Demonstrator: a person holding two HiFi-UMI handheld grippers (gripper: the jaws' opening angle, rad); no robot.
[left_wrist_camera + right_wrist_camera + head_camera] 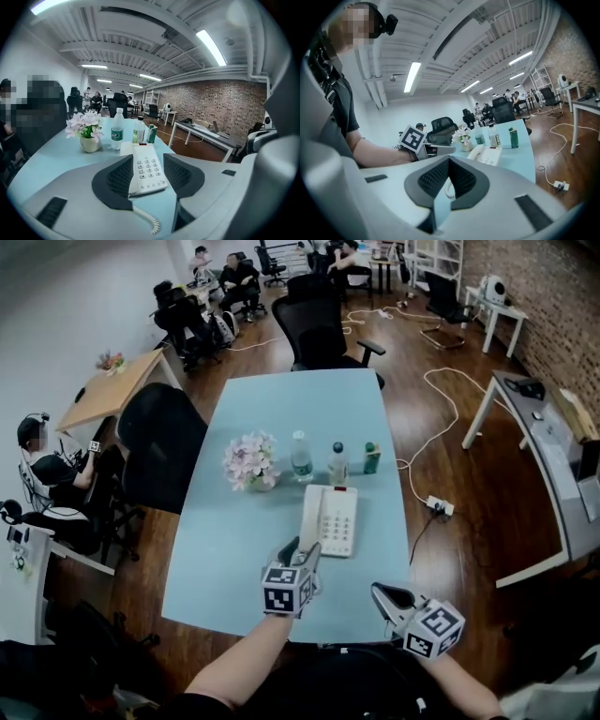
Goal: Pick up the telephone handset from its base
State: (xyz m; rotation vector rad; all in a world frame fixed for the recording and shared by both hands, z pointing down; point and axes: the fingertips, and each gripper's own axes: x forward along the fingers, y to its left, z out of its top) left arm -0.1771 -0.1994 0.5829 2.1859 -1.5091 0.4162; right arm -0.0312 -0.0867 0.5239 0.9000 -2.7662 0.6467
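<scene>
Under both grippers spreads a light blue table (234, 549), the biggest thing within reach. The white telephone (330, 519) lies on it just ahead of the left gripper (300, 554). That gripper's fingers stand apart with nothing clamped. In the left gripper view the keypad of the base (149, 169) fills the gap between them, and neither pad presses on the phone. The handset (310, 517) rests in its cradle along the left side of the base. Its near end is just beyond the left finger, which hides most of it in the left gripper view. The right gripper (384, 594) hangs to the right of the left fingers and nearer the person, well apart from the phone. Its fingertips meet at the front and hold nothing, and a narrow wedge of table shows behind them. Past the left fingertips, beyond the far end of the phone, stands a small pot of pale pink flowers (250, 461), off to the left. Two clear plastic bottles (300, 457) stand upright side by side straight ahead, and a small green carton (372, 457) is just right of them — all clear of the phone. Closest in, the coiled cord (145, 218) curls on the table below and between the left fingers, running back from the phone's near edge.
</scene>
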